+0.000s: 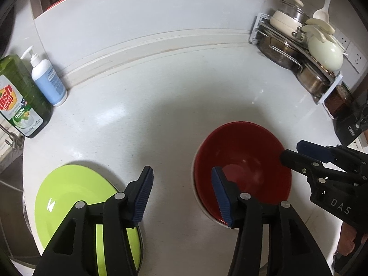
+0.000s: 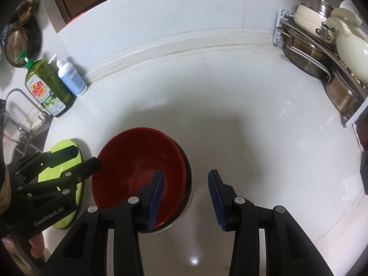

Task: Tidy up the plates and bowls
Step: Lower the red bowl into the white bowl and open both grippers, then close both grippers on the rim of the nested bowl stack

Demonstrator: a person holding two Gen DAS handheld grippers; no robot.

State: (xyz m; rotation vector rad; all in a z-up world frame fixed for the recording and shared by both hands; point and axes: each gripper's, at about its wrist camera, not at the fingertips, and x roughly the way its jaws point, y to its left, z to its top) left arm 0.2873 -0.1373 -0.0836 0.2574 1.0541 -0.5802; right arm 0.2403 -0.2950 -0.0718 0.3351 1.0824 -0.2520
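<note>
Left wrist view: the left gripper (image 1: pixel 181 197) was spread wide with nothing in it, one finger over the green plate (image 1: pixel 69 197) at lower left, the other over the red bowl (image 1: pixel 241 168) at lower centre-right. That bowl sat nested in a white bowl (image 1: pixel 200 203) on the counter (image 1: pixel 161 105).

Right wrist view: the right gripper (image 2: pixel 186 200) was wide too, empty, its left finger over the red bowl's near rim. Dish soap bottle (image 2: pixel 49 89) sat at upper left.
</note>
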